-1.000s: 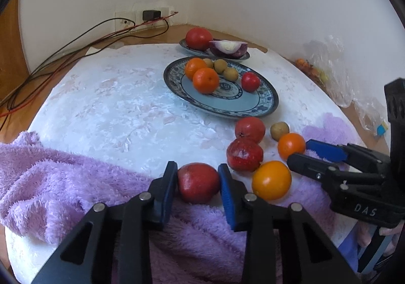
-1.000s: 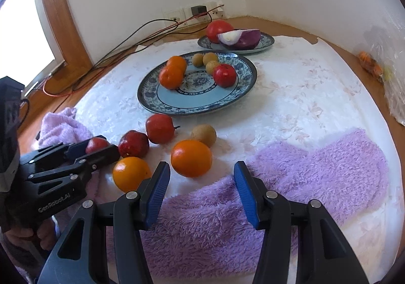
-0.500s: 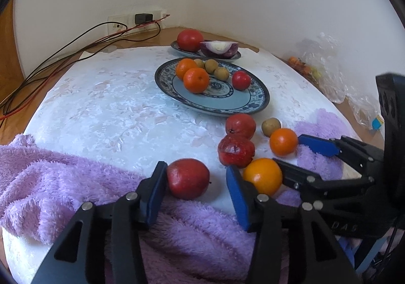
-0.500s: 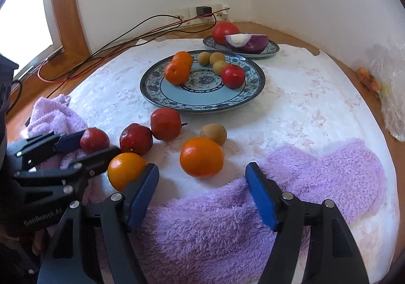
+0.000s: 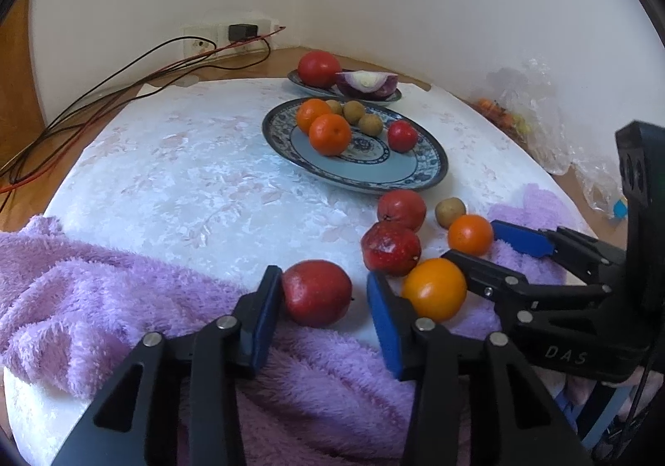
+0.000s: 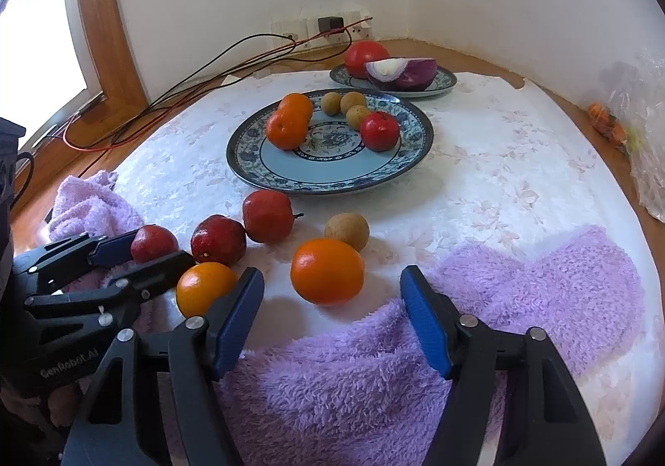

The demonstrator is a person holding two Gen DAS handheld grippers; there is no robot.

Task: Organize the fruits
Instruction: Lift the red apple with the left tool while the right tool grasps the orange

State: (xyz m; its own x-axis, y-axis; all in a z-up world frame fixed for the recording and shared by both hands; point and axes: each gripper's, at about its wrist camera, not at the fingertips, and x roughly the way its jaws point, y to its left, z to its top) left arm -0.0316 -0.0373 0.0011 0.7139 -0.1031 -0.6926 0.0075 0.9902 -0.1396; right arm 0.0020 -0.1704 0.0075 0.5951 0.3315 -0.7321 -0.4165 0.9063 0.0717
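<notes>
L gripper [image 5: 320,295] jaws open round red fruit [image 5: 316,293], R gripper [image 6: 330,312] jaws wide, empty, lined up w/ orange [image 6: 327,271] for plate [image 6: 409,152].

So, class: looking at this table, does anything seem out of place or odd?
Yes. Six fruits lie loose on the white tablecloth instead of the patterned plate. One dark red fruit has a pale scuffed patch.

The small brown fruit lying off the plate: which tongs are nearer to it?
Right. The right tongs straddle the orange just before the brown fruit; the left tongs sit farther off, around a red fruit.
</notes>
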